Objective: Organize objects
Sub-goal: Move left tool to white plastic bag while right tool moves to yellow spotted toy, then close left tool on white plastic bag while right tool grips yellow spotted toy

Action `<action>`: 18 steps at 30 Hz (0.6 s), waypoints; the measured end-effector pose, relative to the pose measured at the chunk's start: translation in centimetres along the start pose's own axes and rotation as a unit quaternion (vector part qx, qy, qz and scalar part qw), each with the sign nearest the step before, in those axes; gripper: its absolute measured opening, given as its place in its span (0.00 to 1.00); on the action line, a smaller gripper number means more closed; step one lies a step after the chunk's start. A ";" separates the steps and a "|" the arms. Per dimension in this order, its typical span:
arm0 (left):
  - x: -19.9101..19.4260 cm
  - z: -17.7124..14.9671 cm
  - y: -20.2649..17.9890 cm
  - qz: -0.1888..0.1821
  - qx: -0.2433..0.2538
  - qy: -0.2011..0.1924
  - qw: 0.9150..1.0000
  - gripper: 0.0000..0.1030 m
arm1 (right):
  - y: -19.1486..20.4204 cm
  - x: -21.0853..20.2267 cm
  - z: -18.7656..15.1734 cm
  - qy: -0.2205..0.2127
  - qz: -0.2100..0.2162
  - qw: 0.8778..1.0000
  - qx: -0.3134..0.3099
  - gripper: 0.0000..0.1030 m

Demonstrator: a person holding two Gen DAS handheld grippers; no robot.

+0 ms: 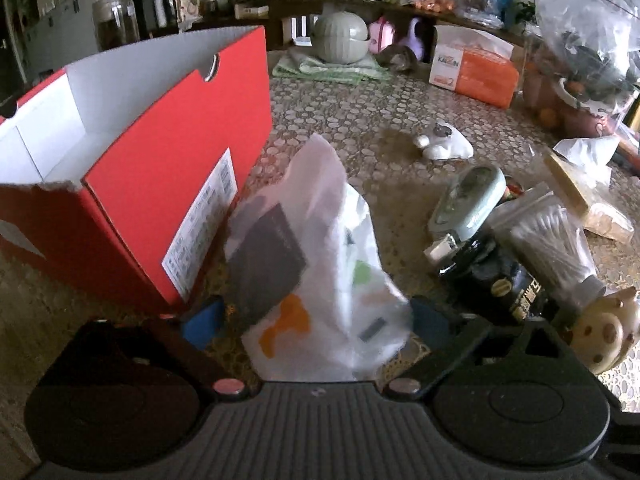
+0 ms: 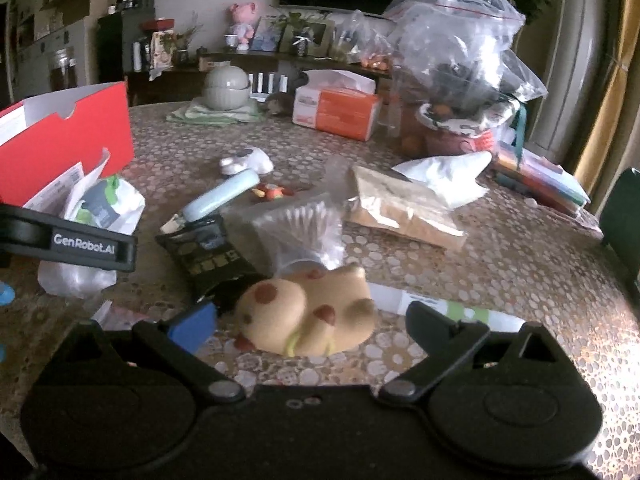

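An open red shoe box with a white inside stands on the table at the left. Beside it a white plastic bag with a dark flat item inside stands between the fingers of my left gripper. The blue pads sit at the bag's two sides without visibly squeezing it. In the right wrist view one left finger crosses in front of that bag. My right gripper is open around a cream toy with brown spots lying on the table, its pads apart from it.
A black packet, a bag of cotton swabs, a pale blue case and a white-green tube crowd the middle. Farther back are an orange tissue box, a brown paper packet, a crumpled tissue and clear zip bags.
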State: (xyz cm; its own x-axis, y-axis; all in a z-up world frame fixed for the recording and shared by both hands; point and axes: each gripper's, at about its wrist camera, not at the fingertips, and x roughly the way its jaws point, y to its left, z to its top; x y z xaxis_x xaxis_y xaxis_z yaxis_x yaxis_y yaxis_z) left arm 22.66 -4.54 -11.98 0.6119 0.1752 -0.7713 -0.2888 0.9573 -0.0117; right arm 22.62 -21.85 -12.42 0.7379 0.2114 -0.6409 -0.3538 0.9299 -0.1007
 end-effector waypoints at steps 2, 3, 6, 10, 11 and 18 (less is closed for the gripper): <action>-0.1 -0.1 0.2 -0.001 -0.004 0.002 1.000 0.81 | 0.1 0.0 0.0 0.001 0.001 1.000 0.000 0.97; -0.1 -0.2 0.2 -0.002 -0.004 0.001 1.000 0.79 | 0.1 0.1 0.0 0.003 0.003 1.000 0.001 0.96; -0.4 -0.3 0.4 -0.001 -0.003 -0.002 1.000 0.71 | 0.2 0.2 0.1 0.005 0.003 1.000 0.000 0.80; -0.6 -0.3 0.8 -0.005 -0.005 -0.003 1.000 0.61 | 0.2 0.2 0.1 0.011 0.000 1.000 0.000 0.72; -0.8 -0.3 1.0 -0.006 -0.006 -0.004 1.000 0.59 | 0.3 0.2 0.1 0.011 -0.001 1.000 0.000 0.72; -2.0 -1.1 1.7 -0.012 0.007 -0.008 1.000 0.46 | 0.6 -1.4 0.0 0.004 -0.010 1.000 -0.001 0.69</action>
State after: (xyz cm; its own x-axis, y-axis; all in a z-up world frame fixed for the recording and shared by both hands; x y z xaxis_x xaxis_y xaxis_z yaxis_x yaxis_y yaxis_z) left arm 20.11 -3.57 -11.15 0.6302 0.1556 -0.7607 -0.2640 0.9643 -0.0215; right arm 21.42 -21.61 -11.55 0.7405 0.1898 -0.6447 -0.3396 0.9335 -0.1152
